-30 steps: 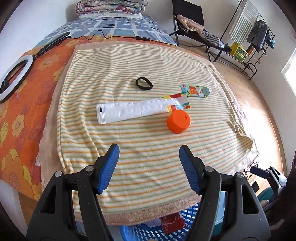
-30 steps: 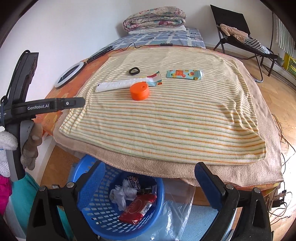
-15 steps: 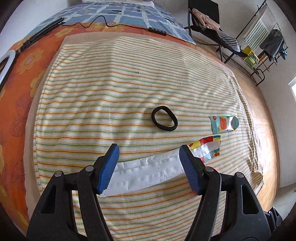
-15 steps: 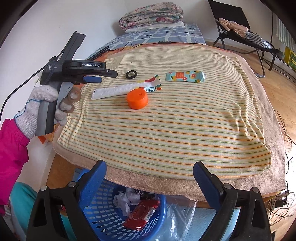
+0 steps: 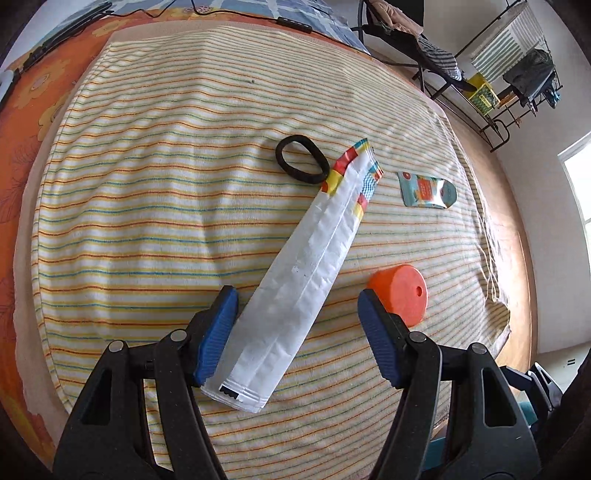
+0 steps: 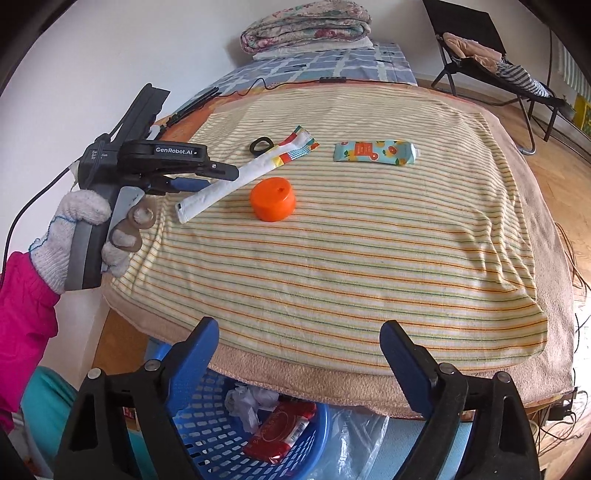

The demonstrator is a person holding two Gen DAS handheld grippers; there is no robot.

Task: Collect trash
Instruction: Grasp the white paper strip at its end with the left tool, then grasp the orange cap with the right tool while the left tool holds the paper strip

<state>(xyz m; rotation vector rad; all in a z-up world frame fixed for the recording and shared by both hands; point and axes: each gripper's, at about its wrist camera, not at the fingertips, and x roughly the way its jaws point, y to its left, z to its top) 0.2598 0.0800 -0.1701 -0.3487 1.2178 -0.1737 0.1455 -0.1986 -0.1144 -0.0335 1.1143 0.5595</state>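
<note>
A long white wrapper [image 5: 306, 273] with a colourful end lies on the striped towel [image 5: 147, 206]; it also shows in the right wrist view [image 6: 236, 181]. My left gripper [image 5: 299, 332] is open, its jaws on either side of the wrapper's near half. An orange cap [image 5: 400, 293] sits just right of it, also seen from the right wrist [image 6: 272, 198]. A teal snack packet [image 5: 426, 190] lies further right [image 6: 375, 151]. My right gripper [image 6: 299, 365] is open and empty, above the blue basket [image 6: 221, 439] at the bed's edge.
A black hair tie [image 5: 301, 164] lies by the wrapper's far end. The basket holds a red packet [image 6: 282, 432] and crumpled paper [image 6: 249, 400]. A folded quilt [image 6: 306, 26] lies at the bed's far end. A black chair [image 6: 480, 55] stands on the wooden floor to the right.
My left gripper has moved forward over the bed and come down around the white wrapper. The right gripper has stayed above the basket.
</note>
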